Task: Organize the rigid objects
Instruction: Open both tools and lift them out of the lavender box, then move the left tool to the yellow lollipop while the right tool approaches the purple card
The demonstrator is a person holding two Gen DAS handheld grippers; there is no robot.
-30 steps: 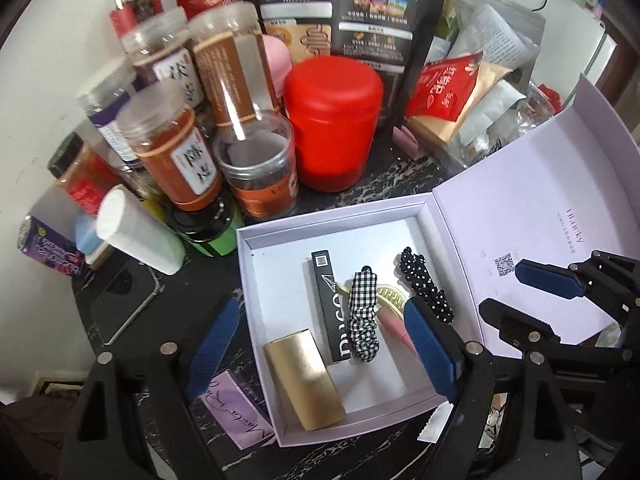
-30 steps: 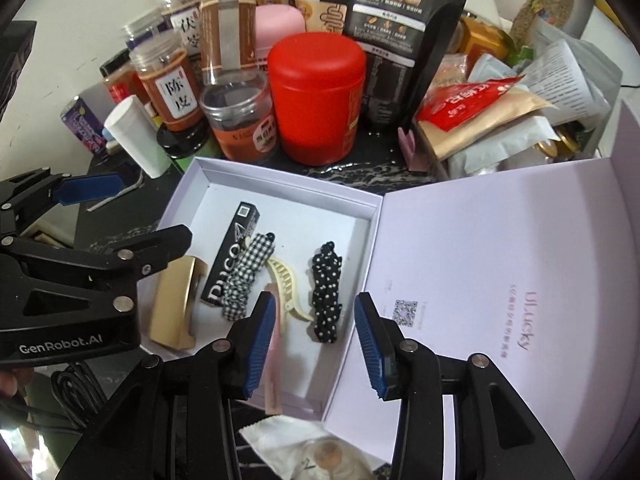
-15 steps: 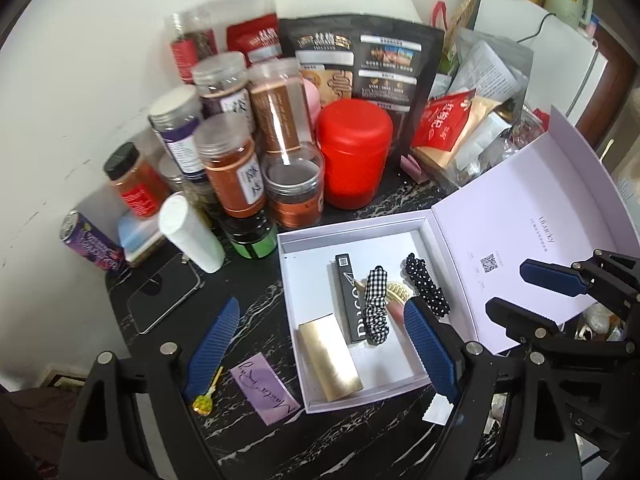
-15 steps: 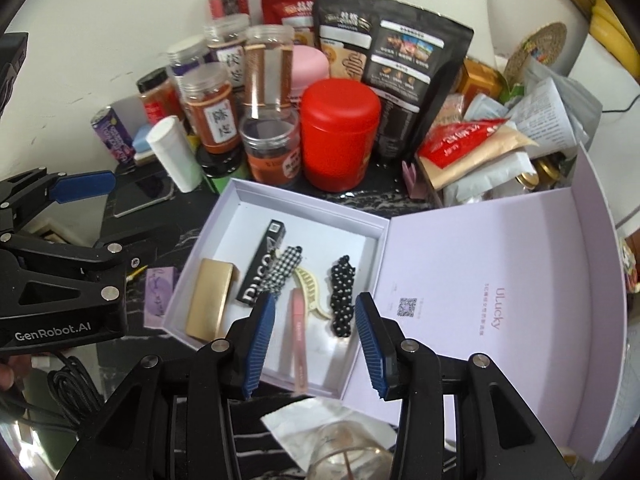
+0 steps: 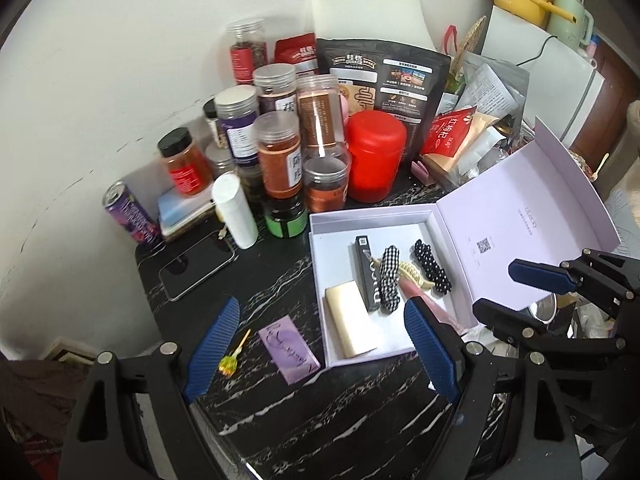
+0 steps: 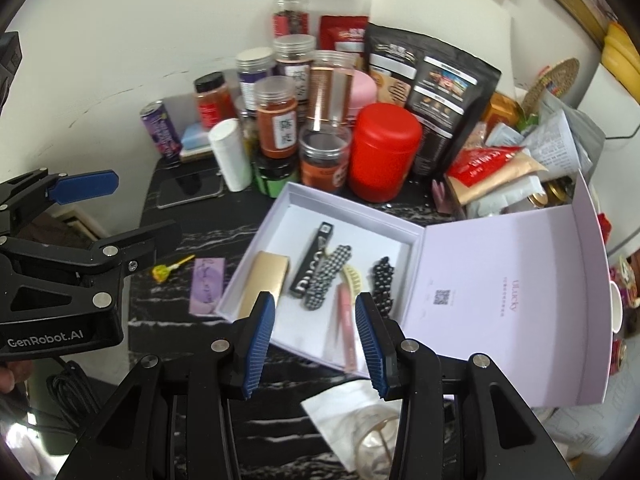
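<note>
Left claw [image 5: 320, 348] is spread wide with nothing in it, hanging over the dark marble worktop [image 5: 280, 280] just left of the lilac box [image 5: 320, 280]. Right claw [image 6: 316, 344] has its pads apart too, also empty, sitting at the near edge of that same box.

So where are we? Looks mostly done to me. Inside the box, lined up side by side: a gold bar clip [image 5: 354, 322] at the left end, then a black tube [image 5: 366, 274], a gingham clip [image 5: 390, 280], a cream claw clip [image 5: 416, 278] poking out from under it, a pink clip [image 6: 346, 326] near the front wall, and a black polka-dot clip [image 5: 432, 266] closest to the hinge. The lid [image 5: 520, 232] stands open to the right of the tray.

What's left, as far as I can judge: two small things outside the box on its left, a purple card [image 5: 289, 347] lying flat right beside the box wall and a little yellow-green pick [image 5: 234, 354] a bit further left. Can't say if those belong in the box or are just stray bits. If they do, that's two more pickups. After that, probably just swinging the lid shut.

The crowd of spice jars [image 5: 278, 152] and the red canister [image 5: 375, 156] behind the box don't look like part of this job, but honestly hard to be sure.
</note>
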